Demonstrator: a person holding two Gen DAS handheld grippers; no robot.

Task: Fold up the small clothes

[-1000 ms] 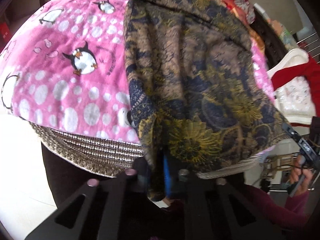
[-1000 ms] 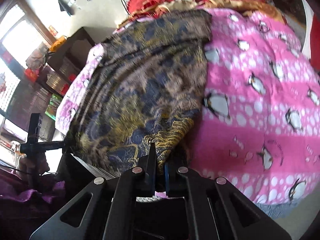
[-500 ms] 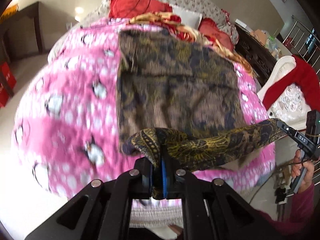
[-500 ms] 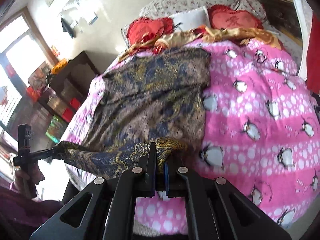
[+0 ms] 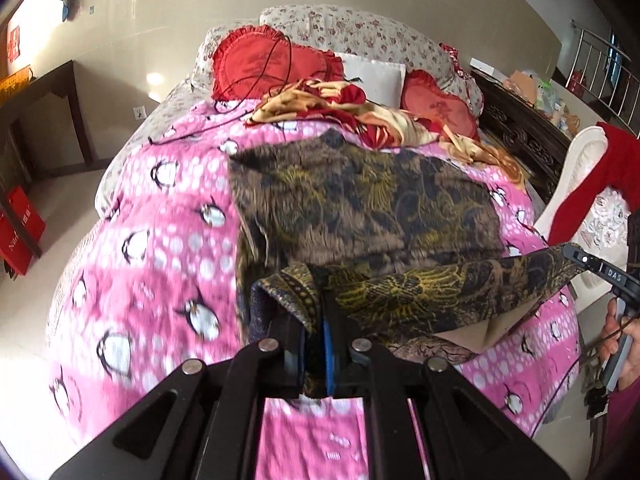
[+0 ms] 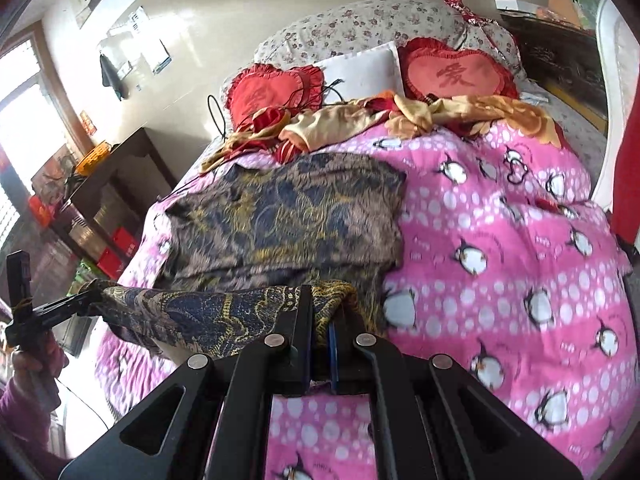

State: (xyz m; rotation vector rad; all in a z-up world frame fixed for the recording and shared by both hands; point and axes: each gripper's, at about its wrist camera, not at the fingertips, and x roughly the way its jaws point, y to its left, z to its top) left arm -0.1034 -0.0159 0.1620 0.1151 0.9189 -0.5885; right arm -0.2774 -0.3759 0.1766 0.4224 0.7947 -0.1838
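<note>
A bed [image 5: 168,264] under a pink penguin blanket [image 6: 500,248] carries the dark gold-patterned garment [image 5: 360,208], spread across the blanket's middle. Its near hem is lifted off the bed and stretched taut between both grippers: the left gripper [image 5: 316,336] is clamped on one corner, the right gripper [image 6: 320,332] on the other.

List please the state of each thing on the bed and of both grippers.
left gripper: shut on one near corner of the patterned garment.
right gripper: shut on the other near corner.
patterned garment: near edge lifted, far part flat on the penguin blanket.
penguin blanket: spread over the bed.
heart cushions: lying at the head.
</note>
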